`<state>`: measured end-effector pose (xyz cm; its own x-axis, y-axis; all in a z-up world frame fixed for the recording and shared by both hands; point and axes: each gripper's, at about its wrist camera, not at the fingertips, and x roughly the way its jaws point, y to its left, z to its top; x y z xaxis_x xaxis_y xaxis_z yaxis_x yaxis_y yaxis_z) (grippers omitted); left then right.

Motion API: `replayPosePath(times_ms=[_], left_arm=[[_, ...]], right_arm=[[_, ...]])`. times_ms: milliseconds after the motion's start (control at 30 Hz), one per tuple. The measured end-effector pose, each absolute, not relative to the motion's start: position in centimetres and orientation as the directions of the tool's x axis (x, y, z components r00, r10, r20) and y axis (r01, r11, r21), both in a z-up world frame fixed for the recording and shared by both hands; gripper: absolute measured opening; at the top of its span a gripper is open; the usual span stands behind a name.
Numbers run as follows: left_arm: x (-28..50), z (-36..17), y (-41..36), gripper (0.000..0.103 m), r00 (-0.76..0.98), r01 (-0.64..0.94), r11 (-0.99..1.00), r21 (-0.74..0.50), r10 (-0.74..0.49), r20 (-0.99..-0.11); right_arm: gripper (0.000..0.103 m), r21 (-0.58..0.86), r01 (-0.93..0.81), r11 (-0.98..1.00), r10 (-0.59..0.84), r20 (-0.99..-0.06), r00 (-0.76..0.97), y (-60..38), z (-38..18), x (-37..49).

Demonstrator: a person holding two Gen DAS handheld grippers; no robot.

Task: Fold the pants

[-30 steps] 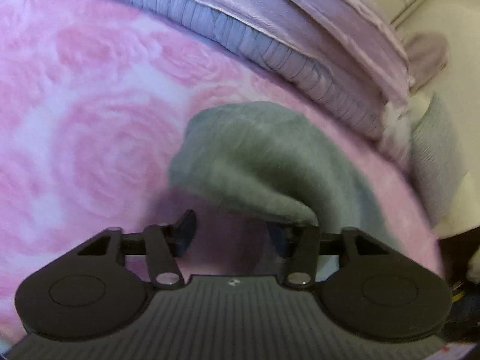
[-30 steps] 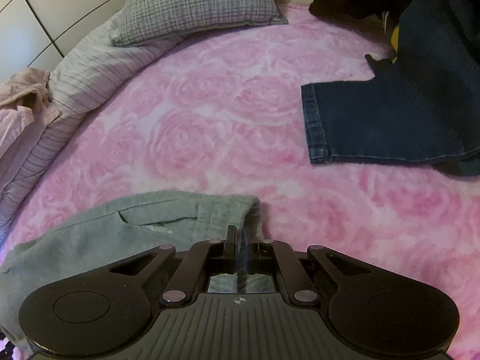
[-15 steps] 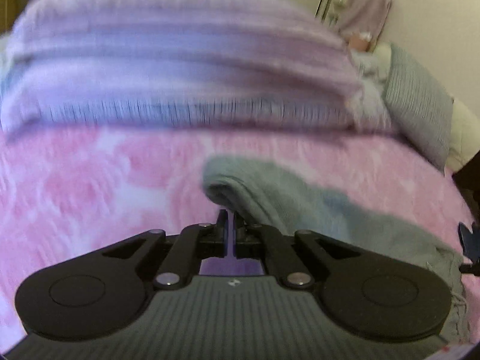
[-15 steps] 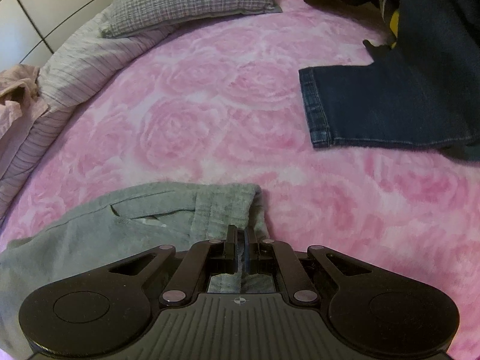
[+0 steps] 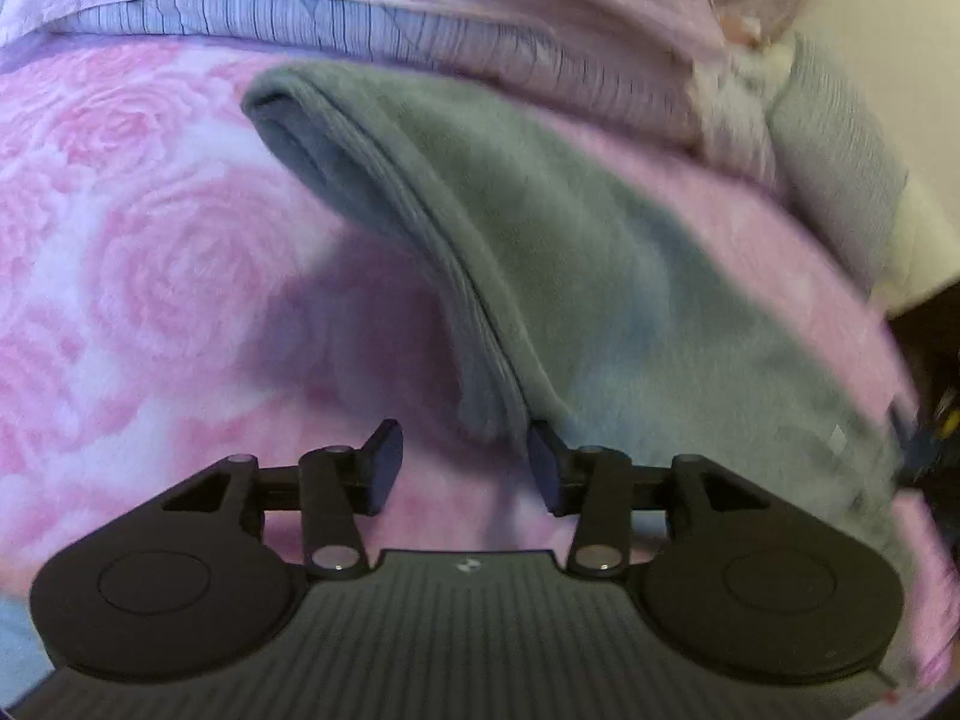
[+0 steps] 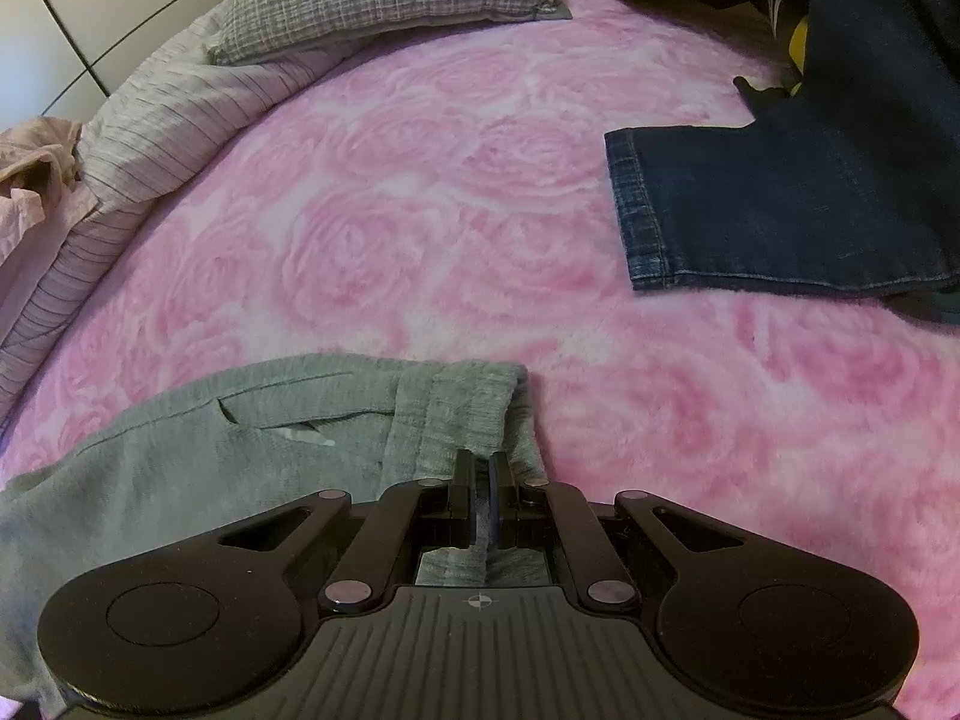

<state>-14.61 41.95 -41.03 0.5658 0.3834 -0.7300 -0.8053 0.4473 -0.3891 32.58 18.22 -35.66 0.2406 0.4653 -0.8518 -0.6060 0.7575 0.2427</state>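
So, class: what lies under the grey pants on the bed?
The grey pants lie on the pink rose-patterned blanket, which shows all around them. The right gripper pinches their waistband. Whatever sits directly beneath the fabric is covered and cannot be seen.

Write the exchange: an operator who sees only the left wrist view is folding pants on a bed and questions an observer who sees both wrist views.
Operator: My left gripper has just been opening its jaws, with no cloth pinched between them. Is the right gripper holding the grey pants?
Observer: Yes. The right gripper is shut on an edge of the grey pants, beside a pocket slit.
Operator: Is anything else lying on the pink blanket?
Observer: Dark blue jeans lie flat further out, apart from the grey pants.
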Motion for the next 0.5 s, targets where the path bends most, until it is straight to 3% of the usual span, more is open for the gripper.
replayPosePath(times_ms=[67, 200, 300, 500], left_arm=[[-14.0, -40.6, 42.8, 0.054, 0.576, -0.803, 0.445, -0.396, 0.411, -0.707], [-12.0, -39.8, 43.3, 0.051, 0.544, -0.791, 0.564, -0.237, 0.471, -0.695], [-12.0, -38.8, 42.9, 0.051, 0.579, -0.715, 0.673, -0.188, 0.420, -0.699], [-15.5, -40.1, 42.8, 0.049, 0.467, -0.704, 0.707, -0.066, 0.391, -0.793]], right_arm=[[0.000, 0.241, -0.608, 0.756, 0.465, -0.852, 0.240, 18.2, -35.7, 32.6], [0.000, 0.242, -0.607, 0.757, 0.465, -0.852, 0.241, 18.2, -35.8, 32.5], [0.000, 0.241, -0.611, 0.754, 0.465, -0.852, 0.239, 18.2, -35.8, 32.5], [0.000, 0.250, -0.607, 0.755, 0.472, -0.849, 0.238, 18.1, -36.1, 32.6]])
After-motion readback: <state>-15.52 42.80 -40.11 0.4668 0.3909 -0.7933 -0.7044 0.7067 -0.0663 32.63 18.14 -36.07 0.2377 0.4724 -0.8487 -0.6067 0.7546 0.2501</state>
